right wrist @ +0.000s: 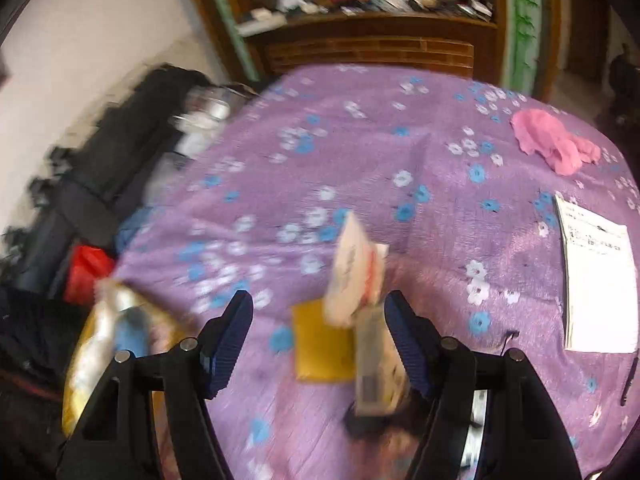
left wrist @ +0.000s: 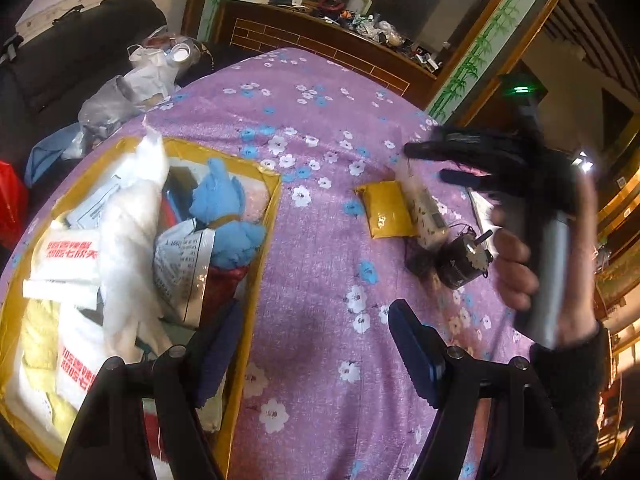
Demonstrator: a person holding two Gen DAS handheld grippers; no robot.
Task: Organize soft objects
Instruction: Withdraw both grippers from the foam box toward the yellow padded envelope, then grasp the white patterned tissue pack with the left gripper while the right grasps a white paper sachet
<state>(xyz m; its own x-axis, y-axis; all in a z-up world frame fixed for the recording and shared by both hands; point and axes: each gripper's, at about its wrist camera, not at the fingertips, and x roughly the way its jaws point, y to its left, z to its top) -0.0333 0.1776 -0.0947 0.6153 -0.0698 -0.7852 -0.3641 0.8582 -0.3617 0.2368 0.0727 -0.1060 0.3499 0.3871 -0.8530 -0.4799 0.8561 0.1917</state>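
A yellow cardboard box (left wrist: 262,240) sits at the left on the purple flowered cloth. It holds a blue plush toy (left wrist: 224,208), white soft packs (left wrist: 128,232) and printed bags. My left gripper (left wrist: 316,344) is open and empty, over the box's right wall. My right gripper (left wrist: 432,164) is held by a hand at the right, above a small patterned pack (left wrist: 426,216) and a yellow packet (left wrist: 384,208). In the right wrist view my right gripper (right wrist: 320,340) is open, with the blurred pack (right wrist: 356,276) between its fingers. A pink cloth (right wrist: 552,144) lies far right.
A small motor with wires (left wrist: 460,260) lies beside the yellow packet. A white paper booklet (right wrist: 600,280) lies at the right edge of the bed. Plastic bags (left wrist: 120,96) and a black sofa (left wrist: 72,48) stand left. A cluttered wooden shelf (left wrist: 340,20) is behind.
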